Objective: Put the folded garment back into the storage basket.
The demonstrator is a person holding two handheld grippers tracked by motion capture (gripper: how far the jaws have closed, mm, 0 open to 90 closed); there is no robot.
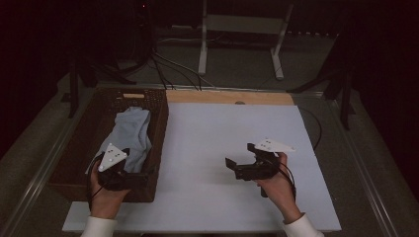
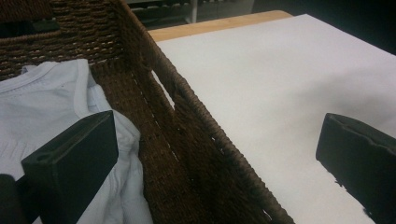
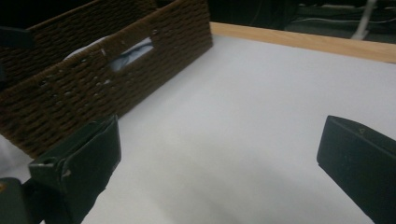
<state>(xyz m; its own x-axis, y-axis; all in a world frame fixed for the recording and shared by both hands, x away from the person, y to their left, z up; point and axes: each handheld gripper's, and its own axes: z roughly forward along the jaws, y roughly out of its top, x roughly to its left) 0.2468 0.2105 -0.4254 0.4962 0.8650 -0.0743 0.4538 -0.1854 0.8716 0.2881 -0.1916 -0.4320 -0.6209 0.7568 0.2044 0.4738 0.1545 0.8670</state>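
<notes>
Pale blue cloth (image 1: 132, 134) lies bunched inside the brown wicker basket (image 1: 160, 123), which sits at the left edge of the white surface (image 1: 217, 148). In the high view we see the cloth stretching from the basket's middle toward its near end, where our left claw (image 1: 129, 174) hangs over the near right corner of the basket, the left hand (image 1: 106, 197) gripping it from below the frame.

In the left gripper view our jaws stand wide apart and straddle the basket's right wall (image 2: 187, 130): one jaw is over the cloth (image 2: 42, 107) inside, the other is over the white surface (image 2: 261, 79) outside. We cannot tell whether the inner jaw touches the fabric. Nothing is held between them.

Our right claw (image 1: 240, 160) is over the bare surface, well apart from the basket, held by the right hand (image 1: 276, 187) and pointing left toward it. In the right gripper view its jaws are also spread wide with nothing between them, and beyond them we see the basket's side wall (image 3: 93, 79) with a handle slot through which a bit of the cloth (image 3: 133, 53) shows.

A strip of bare wood (image 1: 230, 97) runs along the far edge of the surface.
</notes>
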